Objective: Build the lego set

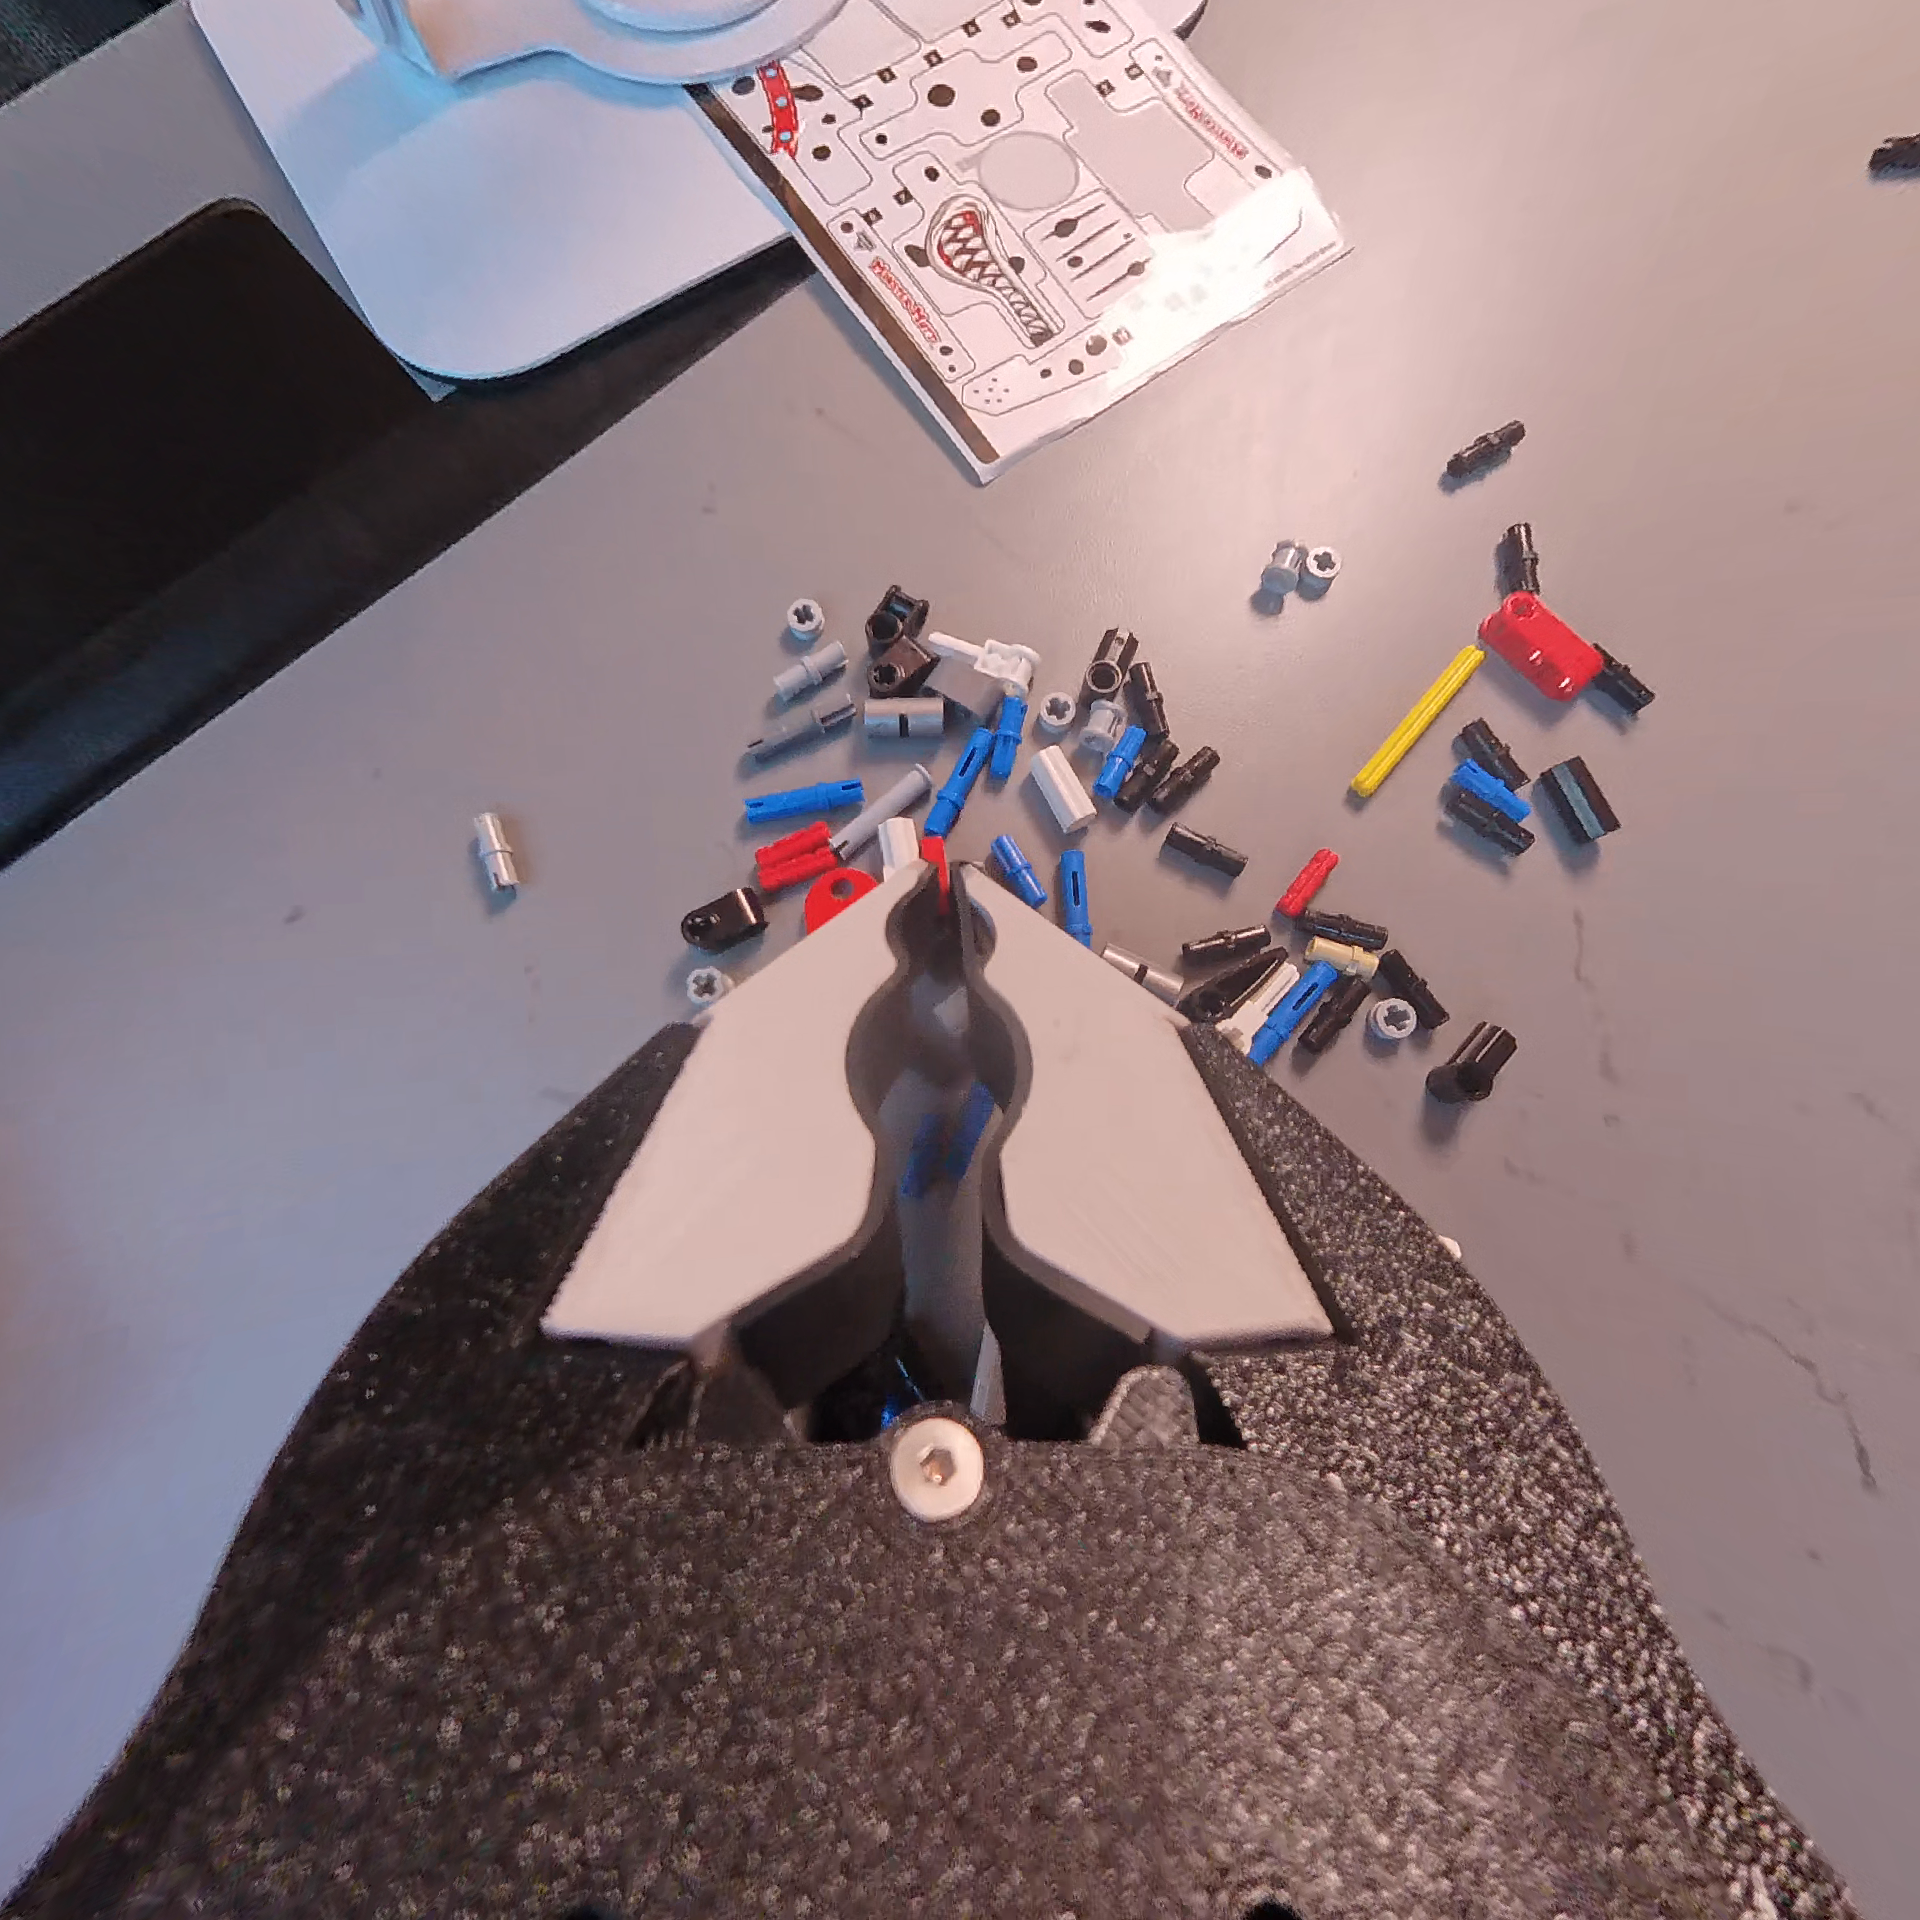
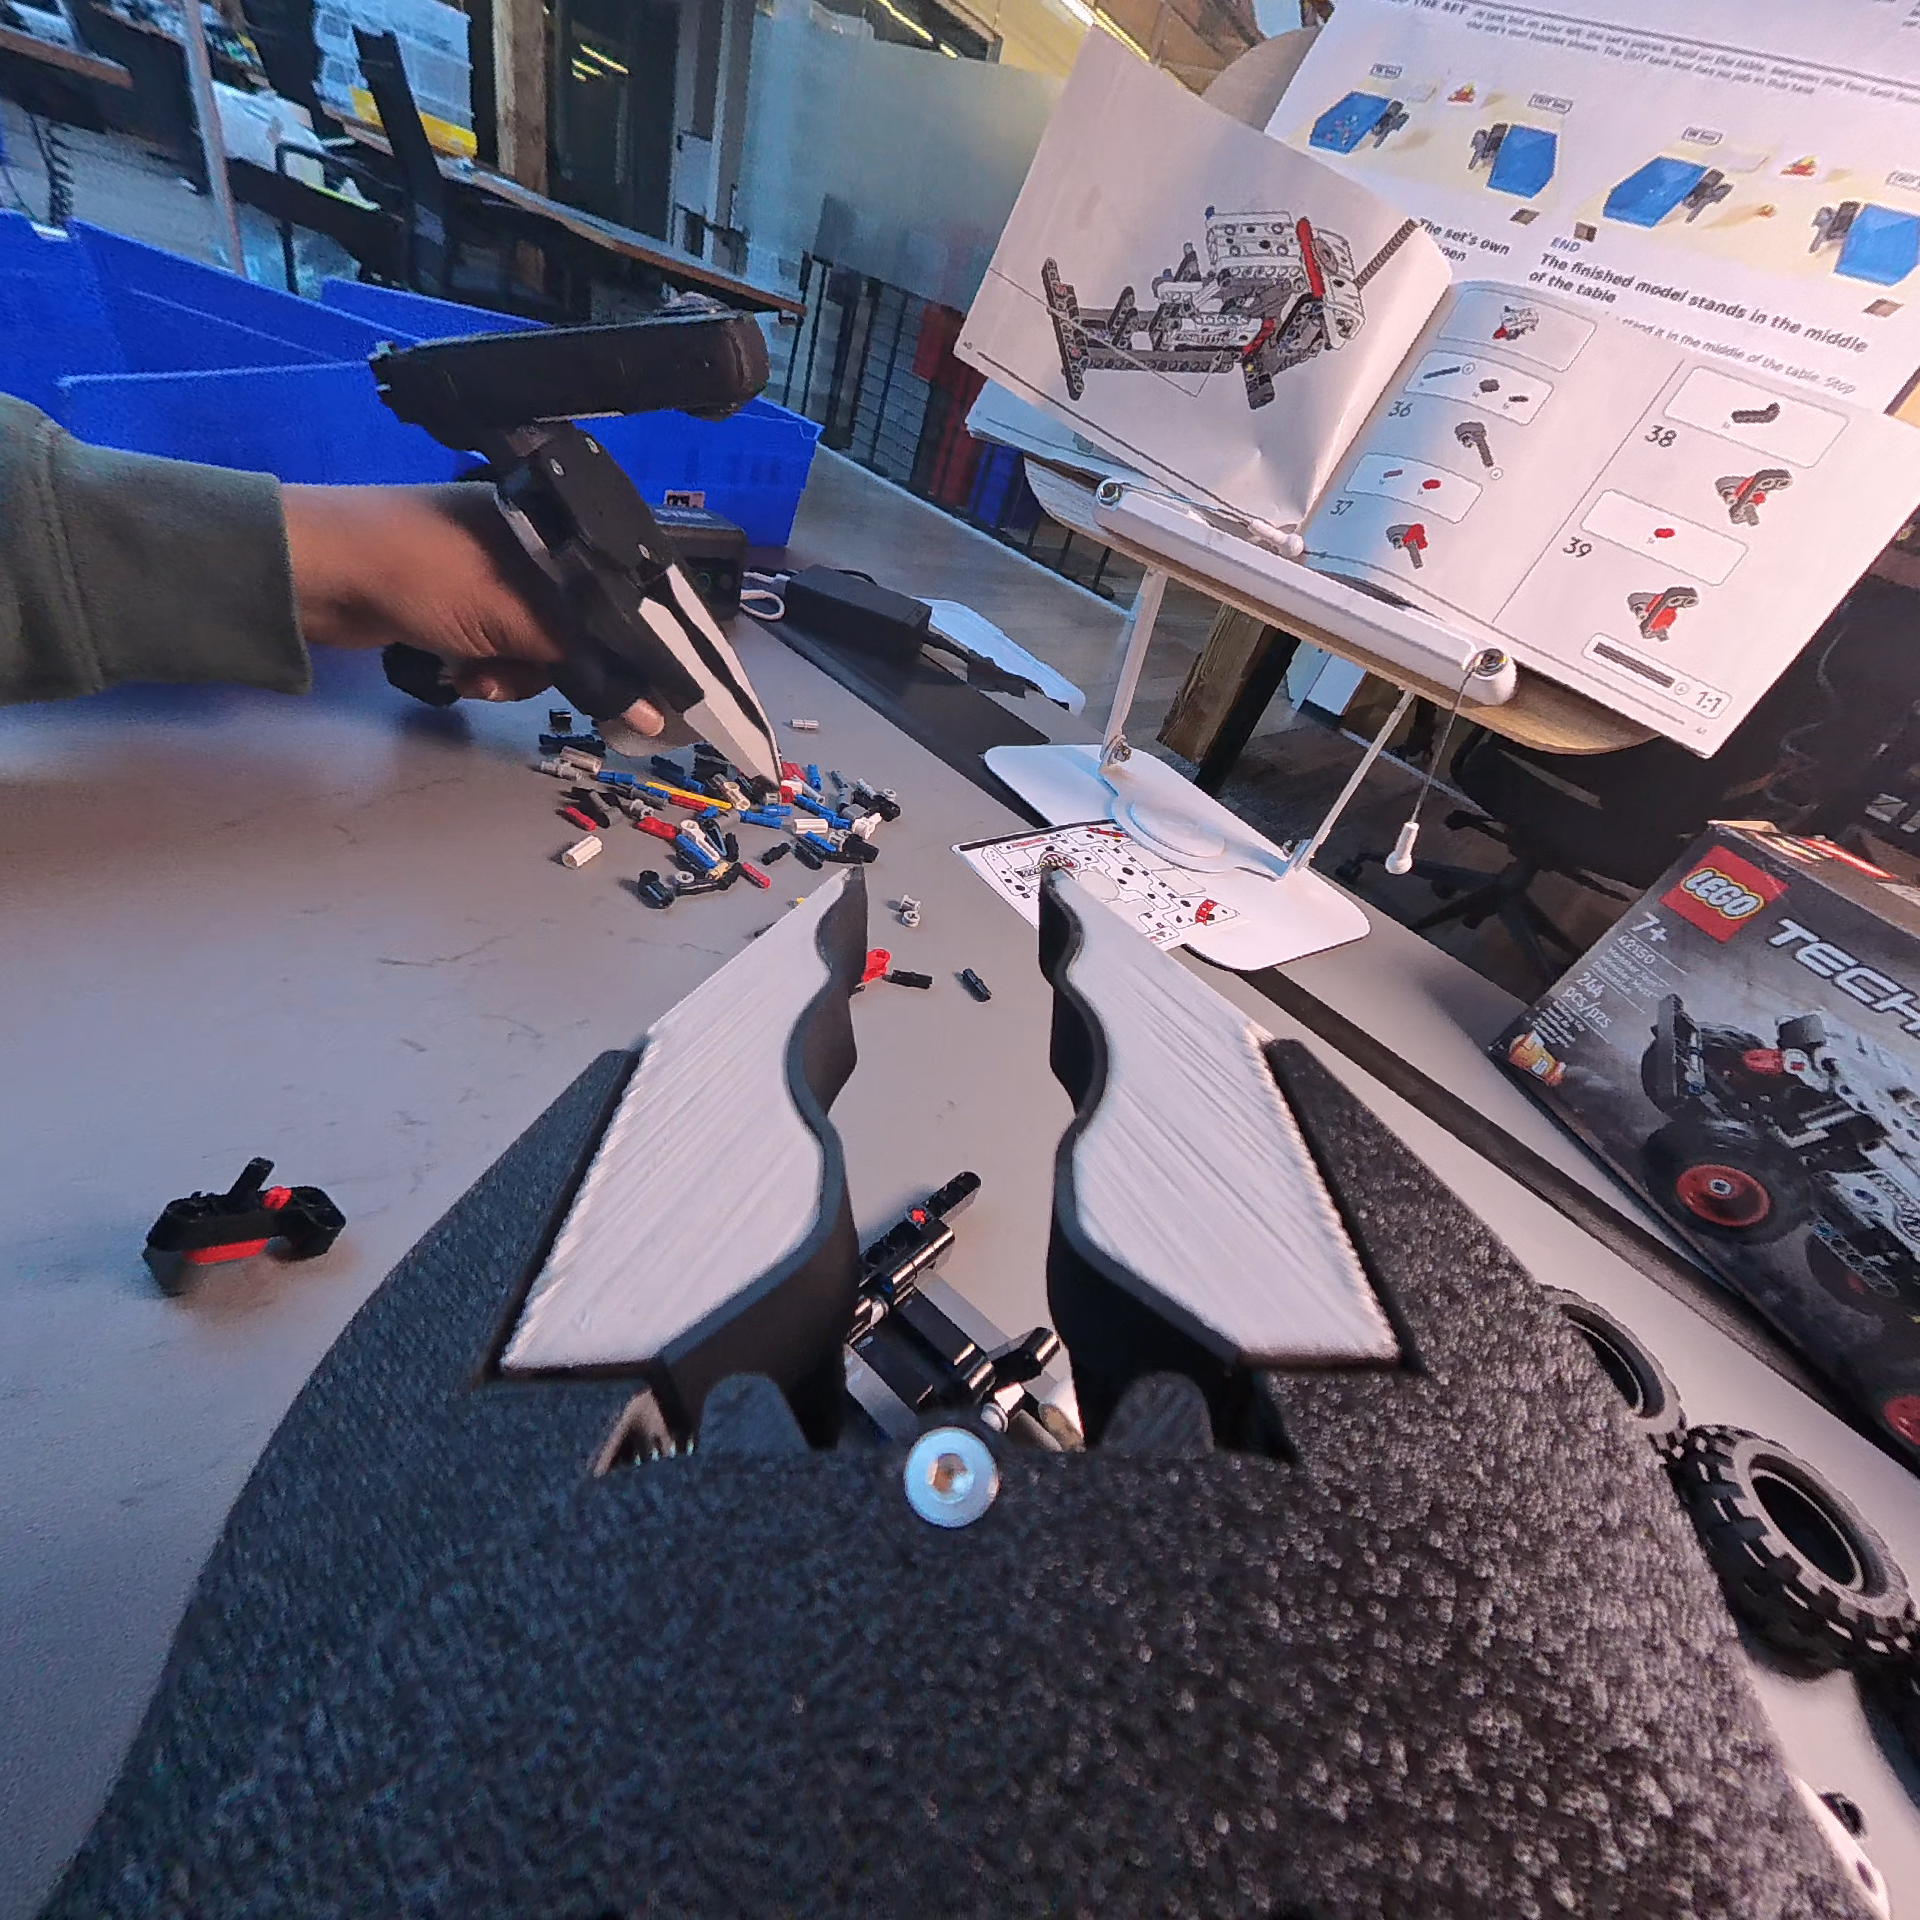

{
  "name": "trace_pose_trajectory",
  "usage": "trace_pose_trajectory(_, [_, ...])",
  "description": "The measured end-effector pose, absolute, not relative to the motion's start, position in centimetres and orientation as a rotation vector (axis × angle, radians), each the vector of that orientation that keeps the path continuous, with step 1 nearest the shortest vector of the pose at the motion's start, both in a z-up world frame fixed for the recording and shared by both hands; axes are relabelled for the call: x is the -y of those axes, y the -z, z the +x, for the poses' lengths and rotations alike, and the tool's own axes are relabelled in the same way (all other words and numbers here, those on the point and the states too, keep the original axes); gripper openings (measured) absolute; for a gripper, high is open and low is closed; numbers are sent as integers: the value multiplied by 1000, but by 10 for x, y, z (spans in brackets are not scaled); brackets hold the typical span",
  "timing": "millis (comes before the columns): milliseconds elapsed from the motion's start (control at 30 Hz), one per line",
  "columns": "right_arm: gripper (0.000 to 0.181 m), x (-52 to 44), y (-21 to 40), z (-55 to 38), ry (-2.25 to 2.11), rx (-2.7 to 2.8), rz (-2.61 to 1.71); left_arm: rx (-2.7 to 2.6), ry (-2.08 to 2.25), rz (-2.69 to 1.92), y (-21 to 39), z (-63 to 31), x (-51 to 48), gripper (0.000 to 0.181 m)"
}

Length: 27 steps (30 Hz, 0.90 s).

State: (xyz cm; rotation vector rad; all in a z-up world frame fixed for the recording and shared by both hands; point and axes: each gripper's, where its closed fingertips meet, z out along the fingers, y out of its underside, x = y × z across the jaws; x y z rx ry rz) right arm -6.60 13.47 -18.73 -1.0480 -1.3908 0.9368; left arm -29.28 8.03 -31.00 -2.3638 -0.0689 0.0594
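A pile of small Lego pins and connectors (image 1: 1049, 769), blue, black, red and grey, lies on the grey table. My left gripper (image 1: 940, 883) stands over the pile's near edge, its tips shut on a small red piece (image 1: 935, 871). A flat red piece (image 1: 834, 897) lies just left of the tips. The right wrist view shows the left gripper (image 2: 771, 777) in a person's hand, tips down in the pile (image 2: 717, 821). My right gripper (image 2: 951, 894) is open and empty above the table. A black partial assembly (image 2: 925, 1273) lies under it, between its fingers.
A black-and-red sub-assembly (image 2: 244, 1226) lies at the left. An open instruction booklet (image 2: 1455, 416) rests on a white stand (image 2: 1226, 883). A sticker sheet (image 1: 1039, 229) lies beside the stand's base. The Lego box (image 2: 1756, 1039) and black tyres (image 2: 1797, 1538) are at the right. Blue bins (image 2: 208, 353) stand behind. Tip to tip, the grippers are about 25 cm apart. My right gripper is the nearer one to the black-and-red sub-assembly (image 2: 244, 1226): about 15 cm, against 25 cm.
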Motion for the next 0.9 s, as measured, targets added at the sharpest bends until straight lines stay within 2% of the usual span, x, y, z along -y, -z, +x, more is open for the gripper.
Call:
trace_pose_trajectory(267, [32,-133,190,-67,-924,1416,-1026,57,-180,-2402,312,-306,-73,8])
trace_pose_trajectory(900, [30,-131,193,-67,-913,1435,-1011,-5,-66,-2437,317,-302,-76,8])
